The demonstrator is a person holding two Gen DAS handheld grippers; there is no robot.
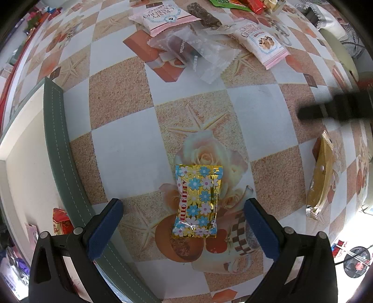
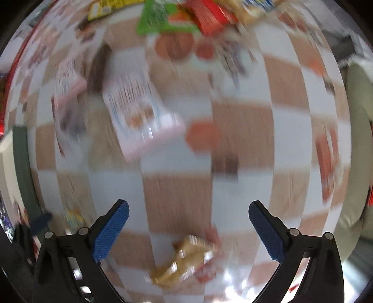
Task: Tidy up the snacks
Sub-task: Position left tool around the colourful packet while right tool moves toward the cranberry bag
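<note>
My left gripper [image 1: 183,209] is open, its blue pads either side of a gold flowered Hello Kitty packet [image 1: 198,201] that lies flat on the checked tablecloth. A gold wrapped snack [image 1: 320,177] lies to the right. My right gripper [image 2: 188,214] is open and empty; its view is motion-blurred. The gold snack [image 2: 186,261] lies on the cloth below and between its pads. The right gripper shows as a dark blurred shape [image 1: 335,109] at the right edge of the left wrist view.
A green-rimmed tray [image 1: 60,139] holding a red packet [image 1: 61,223] stands at the left. Farther back lie two pink-white cracker packets [image 1: 163,16] [image 1: 262,44], a clear wrapped snack [image 1: 195,51], a dark bar [image 1: 204,15] and green and red packets [image 2: 181,16].
</note>
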